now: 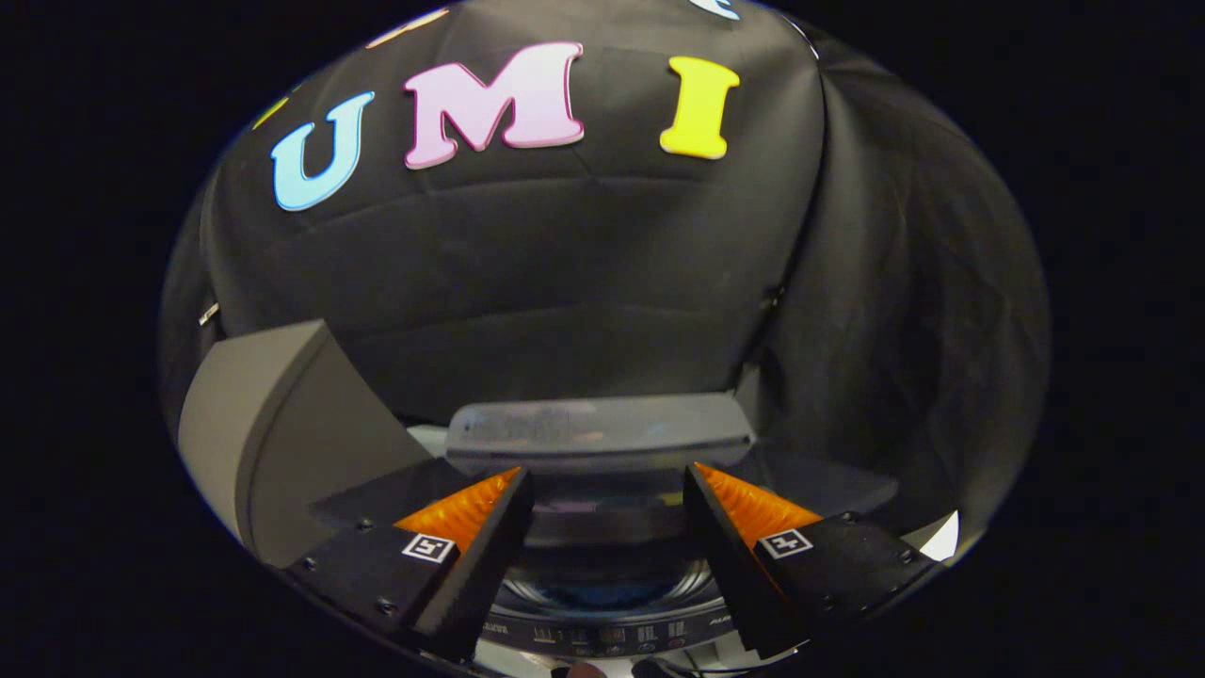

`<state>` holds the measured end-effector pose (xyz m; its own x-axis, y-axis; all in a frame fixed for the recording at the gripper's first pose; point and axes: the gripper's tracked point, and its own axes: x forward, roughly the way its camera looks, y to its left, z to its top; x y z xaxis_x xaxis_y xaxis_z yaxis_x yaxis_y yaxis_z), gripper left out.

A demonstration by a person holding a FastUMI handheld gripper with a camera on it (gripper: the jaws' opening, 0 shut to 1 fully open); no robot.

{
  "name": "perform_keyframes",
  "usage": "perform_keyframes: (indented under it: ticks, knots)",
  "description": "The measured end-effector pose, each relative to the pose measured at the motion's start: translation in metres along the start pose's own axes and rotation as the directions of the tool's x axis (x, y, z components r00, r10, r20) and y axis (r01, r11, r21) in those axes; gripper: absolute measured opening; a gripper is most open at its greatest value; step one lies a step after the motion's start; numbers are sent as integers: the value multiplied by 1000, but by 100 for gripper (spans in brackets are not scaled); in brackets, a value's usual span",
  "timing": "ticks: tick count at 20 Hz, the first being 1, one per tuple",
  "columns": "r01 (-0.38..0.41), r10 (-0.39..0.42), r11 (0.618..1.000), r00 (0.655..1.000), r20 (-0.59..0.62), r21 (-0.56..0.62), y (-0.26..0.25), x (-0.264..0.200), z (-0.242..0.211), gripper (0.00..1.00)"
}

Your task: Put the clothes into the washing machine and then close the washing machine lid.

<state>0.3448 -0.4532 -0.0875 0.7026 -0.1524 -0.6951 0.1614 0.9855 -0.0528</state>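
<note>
Washing machine (602, 603) lid (599, 431) seems raised beyond the spread, empty fingers (471, 513).

Top-load washing machine (602, 621) just below and ahead of the tool (607, 513), seen from its front edge. Lid (600, 431) up, folded, grey and semi-transparent, standing behind the drum opening with its long edge level. Drum opening (602, 586) uncovered, between the fingers; dark inside, with something bluish low down, too dim to tell whether clothing. Curved dark control strip (602, 634) along the near rim, small markings not readable. Tool fingers spread apart, nothing between them, not touching lid or rim.
</note>
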Motion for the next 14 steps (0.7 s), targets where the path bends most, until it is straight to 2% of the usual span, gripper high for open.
perform_keyframes:
  ticks: [6,10,14]
  knots:
    - [-4,1,1000,991,-131,-22,0,31,-45,100]
    - [-7,3,1000,988,-157,-30,-4,40,-66,100]
    - [-8,1,999,987,-162,-42,-2,41,-69,100]
